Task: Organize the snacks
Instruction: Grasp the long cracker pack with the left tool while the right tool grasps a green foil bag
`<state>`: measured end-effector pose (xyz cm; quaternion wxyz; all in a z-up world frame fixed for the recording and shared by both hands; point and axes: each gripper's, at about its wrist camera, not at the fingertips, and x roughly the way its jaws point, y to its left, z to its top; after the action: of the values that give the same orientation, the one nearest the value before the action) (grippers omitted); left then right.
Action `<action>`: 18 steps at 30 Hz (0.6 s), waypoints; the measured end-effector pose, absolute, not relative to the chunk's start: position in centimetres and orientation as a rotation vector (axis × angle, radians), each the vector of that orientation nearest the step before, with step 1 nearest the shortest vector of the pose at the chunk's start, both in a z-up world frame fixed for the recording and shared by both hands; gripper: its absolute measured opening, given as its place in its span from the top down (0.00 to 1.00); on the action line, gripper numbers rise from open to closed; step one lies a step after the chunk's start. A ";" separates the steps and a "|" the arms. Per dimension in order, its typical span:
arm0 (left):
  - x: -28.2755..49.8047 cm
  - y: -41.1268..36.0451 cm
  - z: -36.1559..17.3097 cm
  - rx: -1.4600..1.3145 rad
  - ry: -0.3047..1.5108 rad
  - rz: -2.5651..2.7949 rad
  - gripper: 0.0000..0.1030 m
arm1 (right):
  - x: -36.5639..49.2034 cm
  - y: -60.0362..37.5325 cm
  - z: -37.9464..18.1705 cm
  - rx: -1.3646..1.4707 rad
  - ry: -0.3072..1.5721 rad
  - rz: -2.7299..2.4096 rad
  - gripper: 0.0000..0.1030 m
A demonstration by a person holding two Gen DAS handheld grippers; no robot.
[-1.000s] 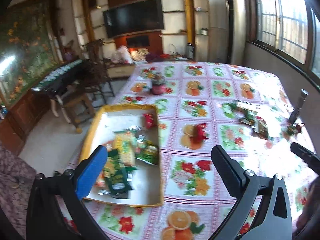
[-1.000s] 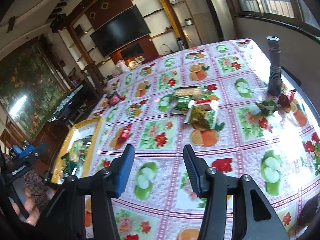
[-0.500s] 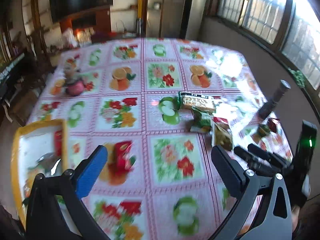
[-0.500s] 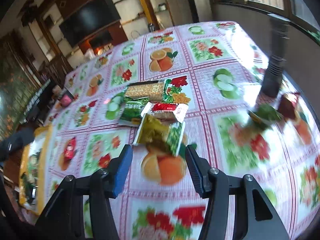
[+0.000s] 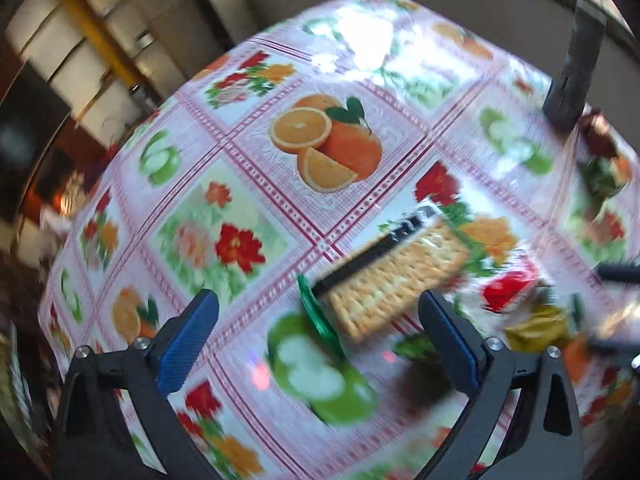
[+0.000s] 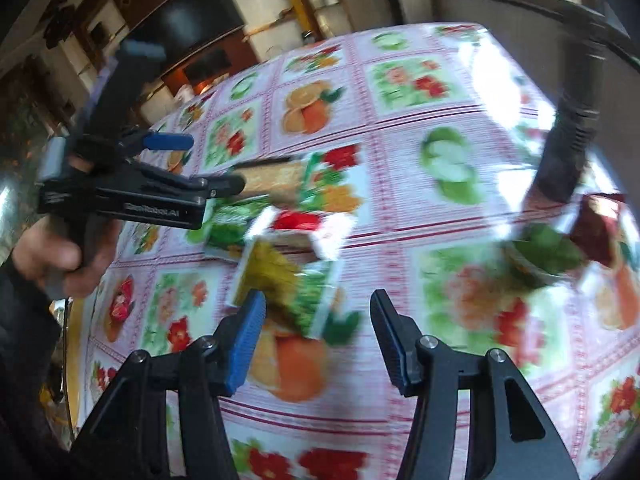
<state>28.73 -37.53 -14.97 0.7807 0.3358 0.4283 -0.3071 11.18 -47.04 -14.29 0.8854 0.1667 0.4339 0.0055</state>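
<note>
Nearest in the left wrist view we see the left tool (image 5: 316,336), its jaws spread wide and holding nothing, hanging over the bench (image 5: 256,184) with its fruit-and-flower cloth. Between and just beyond its fingertips lies the cracker packet (image 5: 396,280), tilted, with a dark strip along its far edge; a green wrapper (image 5: 320,324) touches its near left corner. To the right of the packet lie a red-and-white packet (image 5: 508,288) and, nearer, a yellow packet (image 5: 536,328).

In the right wrist view our right tool (image 6: 316,332) is likewise spread wide and empty, poised above the yellow-and-green packet (image 6: 288,284), which lies flat between its fingertips. Just beyond it we see the red-and-white packet (image 6: 304,224) beside a green packet (image 6: 230,228), then the cracker packet (image 6: 272,178) under the tip of the left tool (image 6: 188,164), held by a hand (image 6: 64,256). At far right a dark upright cylinder (image 6: 572,128) stands on the bench (image 6: 400,152), with a green wrapper (image 6: 544,252) and a dark red wrapper (image 6: 596,224) near its base. The pictures are motion-blurred.
</note>
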 end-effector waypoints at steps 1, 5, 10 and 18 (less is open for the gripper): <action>28.9 -37.8 -15.2 0.732 0.931 -0.686 0.02 | 10.4 -48.2 -14.0 0.368 0.873 -0.040 0.47; 28.9 -40.0 -16.4 0.778 0.937 -0.753 0.04 | 9.1 -51.6 -12.8 0.385 0.798 -0.187 0.46; 26.9 -41.7 -16.9 0.766 0.931 -0.825 0.03 | 10.2 -53.2 -13.4 0.306 0.819 -0.301 0.45; 22.8 -39.7 -16.0 0.732 0.950 -0.782 0.34 | 9.7 -54.6 -12.9 0.322 0.782 -0.324 0.45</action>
<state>22.83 -39.70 -16.01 0.7544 0.3353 0.4356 -0.3586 9.72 -54.58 -12.92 0.8992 0.1555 0.3777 -0.1567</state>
